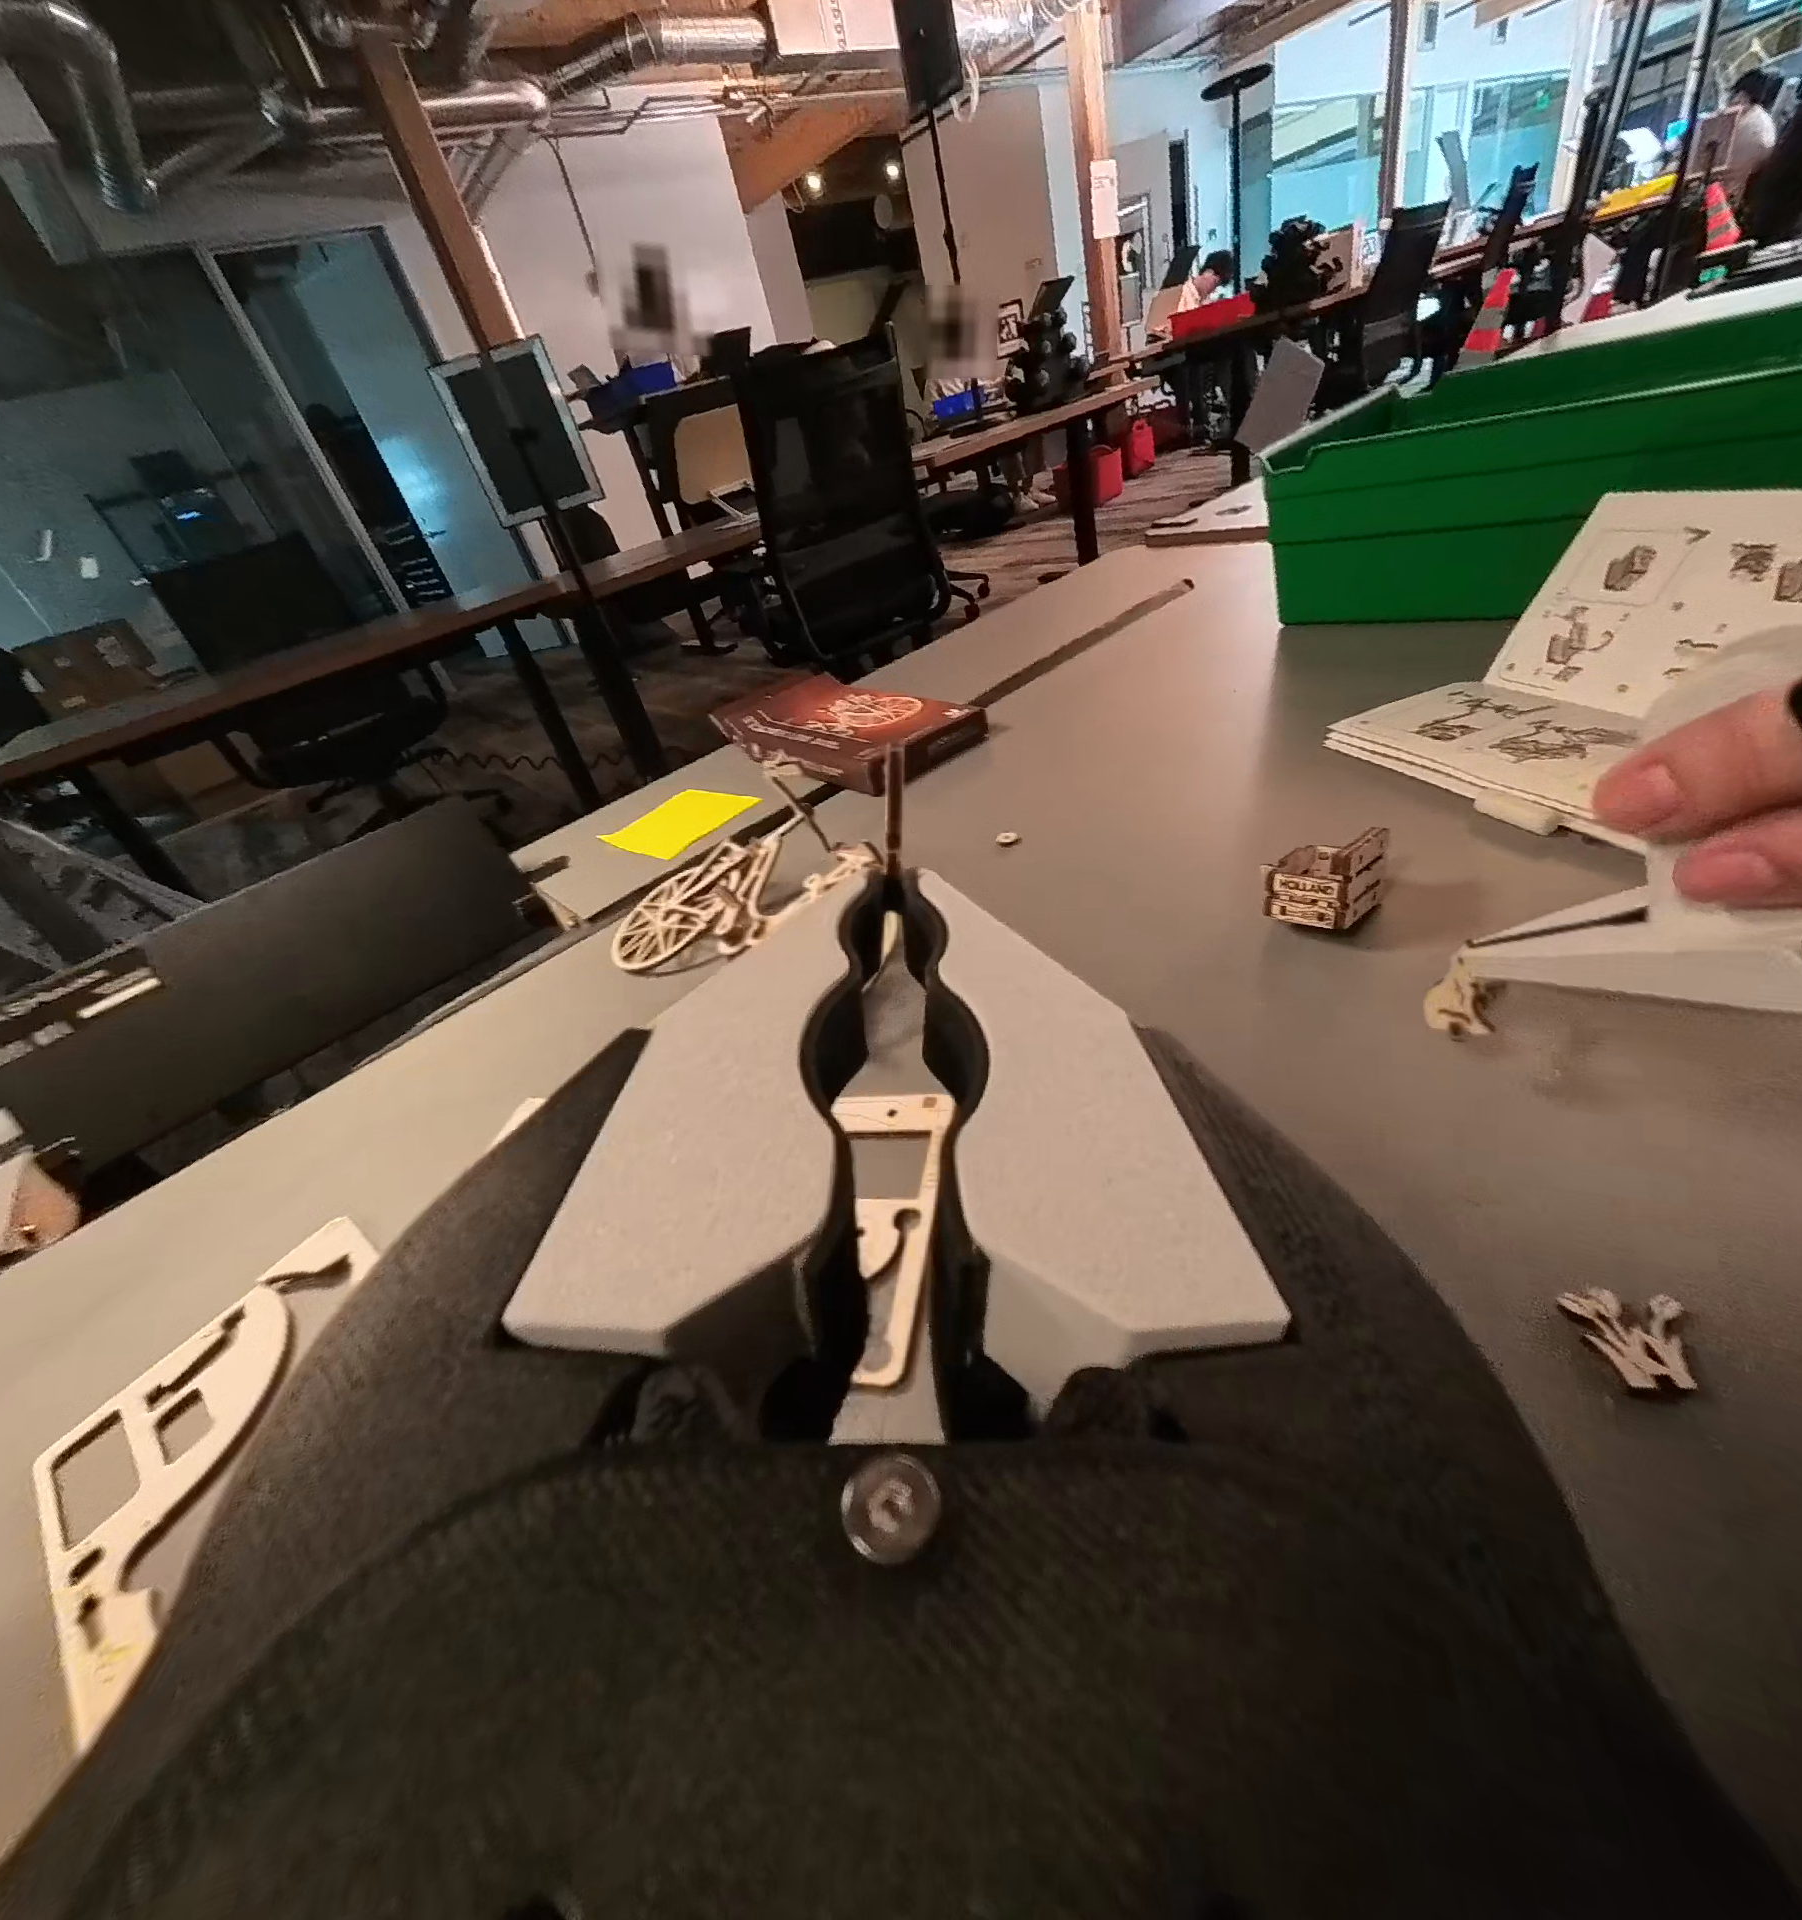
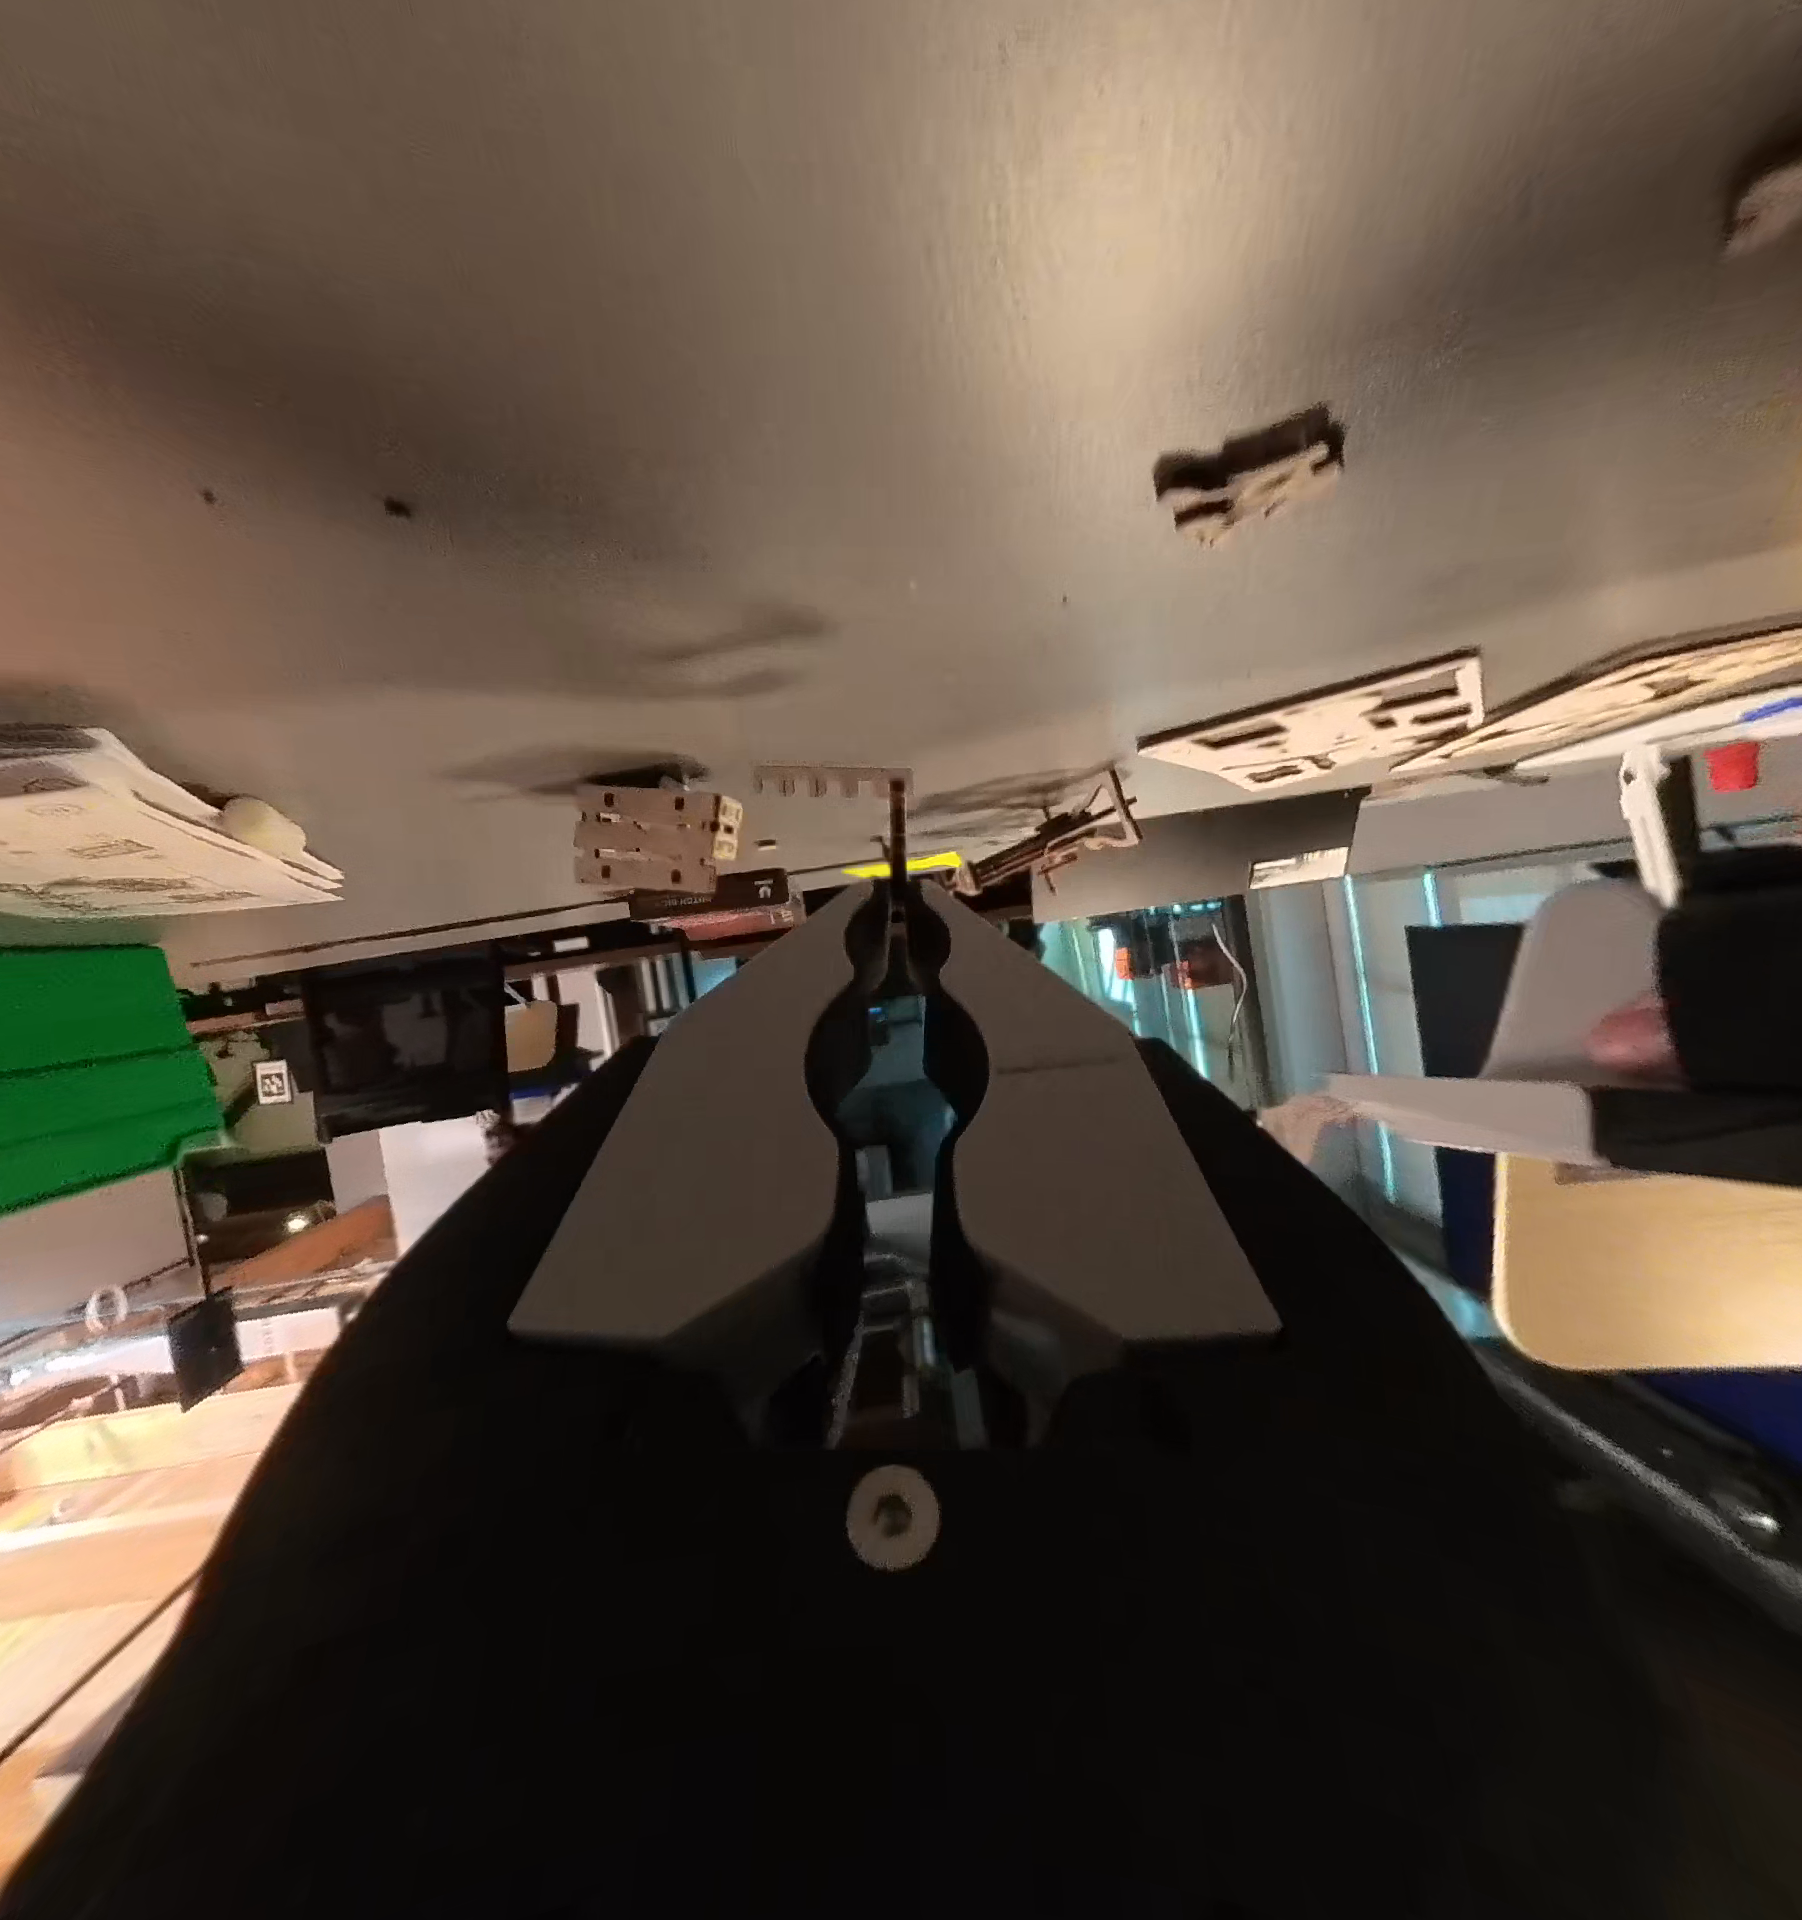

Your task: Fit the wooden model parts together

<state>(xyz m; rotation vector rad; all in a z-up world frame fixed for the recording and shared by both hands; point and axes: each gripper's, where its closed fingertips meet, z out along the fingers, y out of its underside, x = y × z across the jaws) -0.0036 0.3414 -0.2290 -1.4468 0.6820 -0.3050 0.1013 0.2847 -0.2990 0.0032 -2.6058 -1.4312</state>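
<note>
In the left wrist view my left gripper is shut on a thin dark wooden part that stands up from its tips, seen edge-on. Just beyond it a pale wooden bicycle model lies on the grey table. A small wooden crate stands to the right. My right gripper, held by a hand, is shut on a small pale wooden piece. The right wrist view is upside down: my right gripper pinches a thin wooden piece edge-on, near the crate.
A cut-out wooden sheet lies at the near left and a loose wooden piece at the near right. An open instruction booklet, green bins, a brown box and a yellow note lie farther back. Some 15 centimetres of space lies between my two pairs of fingers.
</note>
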